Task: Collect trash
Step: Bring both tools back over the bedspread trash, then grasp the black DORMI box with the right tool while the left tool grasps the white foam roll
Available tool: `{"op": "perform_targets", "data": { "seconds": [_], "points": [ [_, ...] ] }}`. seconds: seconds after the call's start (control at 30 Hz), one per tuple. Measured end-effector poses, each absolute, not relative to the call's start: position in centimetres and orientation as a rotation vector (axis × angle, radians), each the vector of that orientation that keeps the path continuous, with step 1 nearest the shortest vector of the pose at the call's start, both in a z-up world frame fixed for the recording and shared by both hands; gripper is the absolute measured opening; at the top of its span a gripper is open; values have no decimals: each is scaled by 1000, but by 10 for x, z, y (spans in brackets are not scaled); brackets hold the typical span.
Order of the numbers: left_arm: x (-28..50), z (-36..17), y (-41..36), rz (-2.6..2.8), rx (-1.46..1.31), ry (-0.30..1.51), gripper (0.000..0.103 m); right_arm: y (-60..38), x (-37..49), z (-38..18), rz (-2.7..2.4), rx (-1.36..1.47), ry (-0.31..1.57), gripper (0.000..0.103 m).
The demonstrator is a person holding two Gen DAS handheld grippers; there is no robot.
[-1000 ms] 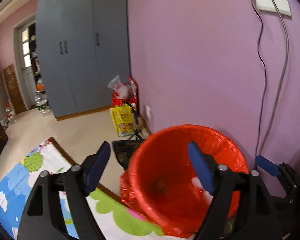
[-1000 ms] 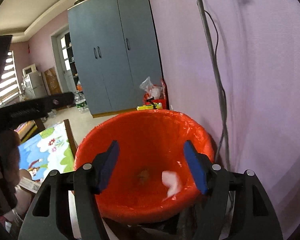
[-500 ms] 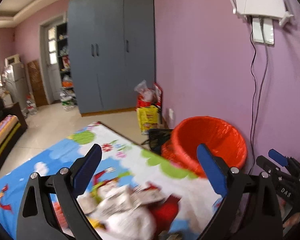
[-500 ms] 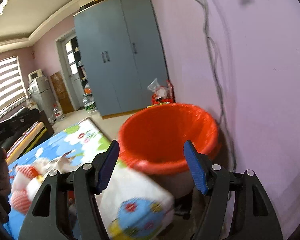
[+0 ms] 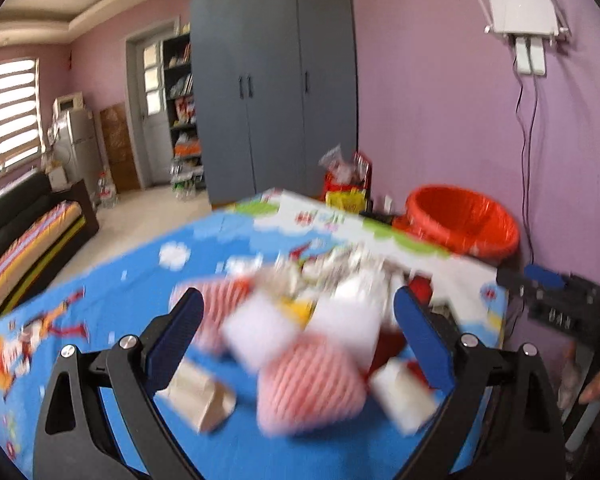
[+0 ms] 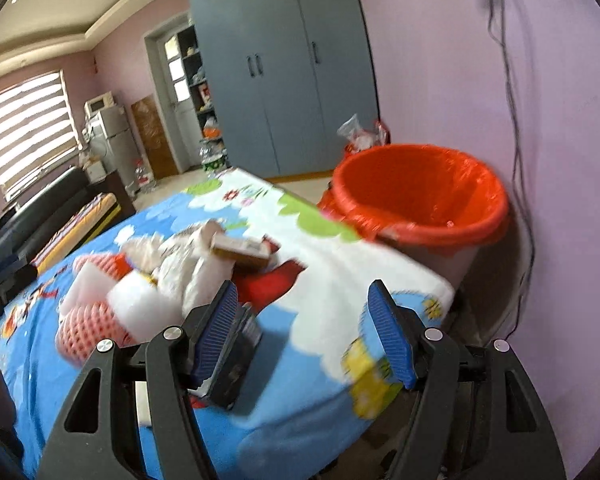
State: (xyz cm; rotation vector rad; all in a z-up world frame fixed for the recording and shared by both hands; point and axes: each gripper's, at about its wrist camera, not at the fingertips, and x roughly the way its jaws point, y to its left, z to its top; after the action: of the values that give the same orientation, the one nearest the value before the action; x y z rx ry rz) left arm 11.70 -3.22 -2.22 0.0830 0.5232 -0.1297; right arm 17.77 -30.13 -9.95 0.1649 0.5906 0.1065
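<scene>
Two tongs: left (image 5: 296,320), right (image 6: 302,328), both apart, empty | one bin (image 6: 420,196)

Bin liner (image 6: 420,188) is shiny crinkly red plastic. Cartoon tablecloth (image 6: 320,300) looks smooth, printed. Pink sponge (image 6: 88,328) is bumpy foam, white bags (image 6: 196,268) crumpled plastic, box (image 6: 240,250) matt cardboard.

light: bright daylight from the striped window blind (image 5: 8,116) at left | glare: blind overexposed | blur: strong motion smear on the trash pile (image 5: 300,320) in the left wrist view, milder in the right | distortion: fisheye bending, dark vignette at corners | shadows: soft, faint
</scene>
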Motion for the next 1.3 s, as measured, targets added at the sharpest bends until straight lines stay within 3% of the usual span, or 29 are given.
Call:
{"op": "perform_targets", "data": {
  "seconds": [0.3,0.7,0.73,0.83,1.17,1.3],
  "points": [
    [81,-78,-15,-86,40,598,93,-247,169,-117,146,87,631,66],
    [66,-90,-18,-122,19,599,92,-218,181,-144,133,-1,698,66],
    [65,-91,-19,-130,14,601,92,-220,181,-146,133,-1,706,64],
    [64,-91,-27,-154,17,603,92,-228,179,-147,143,10,706,41],
    [66,-91,-67,-255,63,618,91,-262,158,-123,175,86,598,38],
    [72,-95,-86,-309,96,641,80,-275,151,-115,166,105,564,38]
  ]
}}
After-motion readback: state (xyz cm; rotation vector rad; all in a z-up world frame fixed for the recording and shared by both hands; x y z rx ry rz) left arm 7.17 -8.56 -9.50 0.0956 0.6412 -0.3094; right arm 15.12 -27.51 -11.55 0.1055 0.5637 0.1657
